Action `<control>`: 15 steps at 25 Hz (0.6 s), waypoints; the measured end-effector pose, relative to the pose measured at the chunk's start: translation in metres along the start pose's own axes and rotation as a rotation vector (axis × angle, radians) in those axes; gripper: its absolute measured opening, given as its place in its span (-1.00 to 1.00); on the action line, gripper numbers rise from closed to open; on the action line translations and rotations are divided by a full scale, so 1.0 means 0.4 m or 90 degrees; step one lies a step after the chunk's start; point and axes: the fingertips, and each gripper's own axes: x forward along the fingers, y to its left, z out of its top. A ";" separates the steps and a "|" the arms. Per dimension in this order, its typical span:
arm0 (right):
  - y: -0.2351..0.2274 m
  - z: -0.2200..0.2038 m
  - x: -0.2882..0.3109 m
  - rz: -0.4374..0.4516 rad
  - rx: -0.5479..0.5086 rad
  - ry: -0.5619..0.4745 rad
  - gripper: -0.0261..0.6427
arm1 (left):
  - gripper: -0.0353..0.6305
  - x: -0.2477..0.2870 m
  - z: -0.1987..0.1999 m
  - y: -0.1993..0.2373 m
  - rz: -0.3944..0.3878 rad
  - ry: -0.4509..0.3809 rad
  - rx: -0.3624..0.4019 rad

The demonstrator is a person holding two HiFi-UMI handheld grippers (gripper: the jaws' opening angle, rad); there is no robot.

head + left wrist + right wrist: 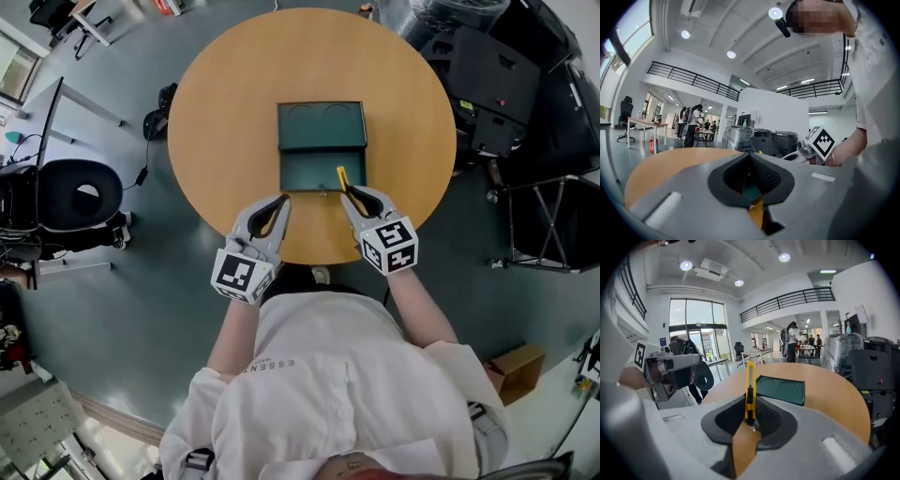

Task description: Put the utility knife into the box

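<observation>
A dark green box lies open in the middle of the round wooden table, its lid folded flat behind it. My right gripper is at the box's front right corner, shut on a yellow utility knife that points out over the box's edge. In the right gripper view the utility knife stands upright between the jaws of the right gripper, with the box beyond. My left gripper hovers just before the box's front left, shut and holding nothing; in its own view the left gripper is closed.
A black office chair stands on the floor at the left. Black equipment cases and a folding stand crowd the right side. The table's near edge lies just under both grippers. A cardboard box sits on the floor.
</observation>
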 end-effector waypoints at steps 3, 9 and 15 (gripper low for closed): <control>-0.005 0.000 0.070 0.012 -0.018 0.033 -0.75 | -0.87 0.040 -0.004 0.057 0.000 0.011 0.002; -0.041 -0.045 0.213 0.021 -0.111 0.124 -0.75 | -0.87 0.102 -0.025 0.163 0.014 0.042 -0.013; -0.052 -0.153 0.325 0.093 -0.094 0.246 -0.75 | -0.87 0.129 -0.064 0.237 0.025 0.067 -0.033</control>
